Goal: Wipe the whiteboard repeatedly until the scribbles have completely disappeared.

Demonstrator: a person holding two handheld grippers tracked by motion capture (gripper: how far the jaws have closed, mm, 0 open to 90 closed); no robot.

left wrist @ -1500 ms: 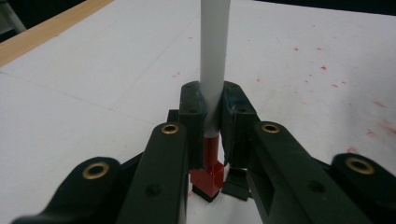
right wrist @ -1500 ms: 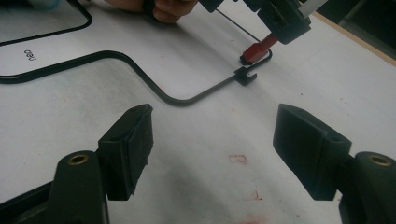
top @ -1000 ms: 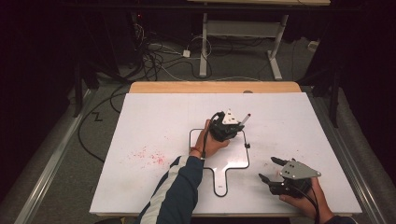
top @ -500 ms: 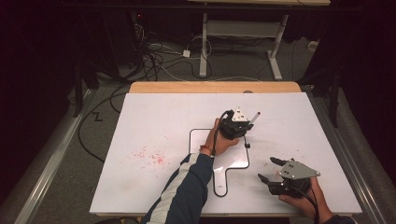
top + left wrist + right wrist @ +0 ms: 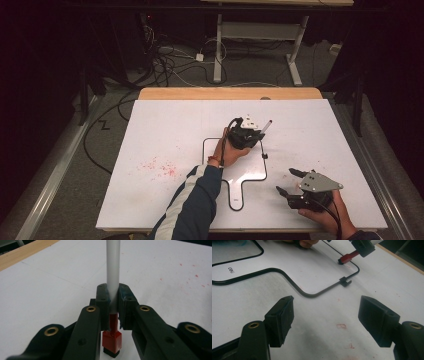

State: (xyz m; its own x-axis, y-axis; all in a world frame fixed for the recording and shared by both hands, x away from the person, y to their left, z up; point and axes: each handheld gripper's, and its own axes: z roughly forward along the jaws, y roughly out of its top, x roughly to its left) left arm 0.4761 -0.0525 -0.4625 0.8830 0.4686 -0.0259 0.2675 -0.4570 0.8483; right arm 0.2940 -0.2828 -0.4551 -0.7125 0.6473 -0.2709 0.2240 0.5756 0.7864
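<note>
On the left of the white counter [image 5: 165, 135], red specks [image 5: 159, 166] are being left untouched, well apart from the work. Near the middle, a small black-rimmed whiteboard [image 5: 250, 172] is lying flat with its handle pointing toward the person, apparently placed so both hands can reach it. Above its far right corner, a marker [image 5: 113, 277] is being gripped firmly by the left tool [image 5: 246, 135], its pads pressed against the white barrel. The red tip end [image 5: 112, 338] is being kept low, close over the board near its rim, which suggests the marker is being angled for writing or for wiping; contact with the surface cannot be told. A small black clip [image 5: 345, 281] is sitting on the board's rim just beside that spot. Farther right, the right tool [image 5: 292, 183] is being held wide and empty, hovering low over the bare counter beside the board, seemingly parked clear of the marker yet near enough to steady the board if needed.
</note>
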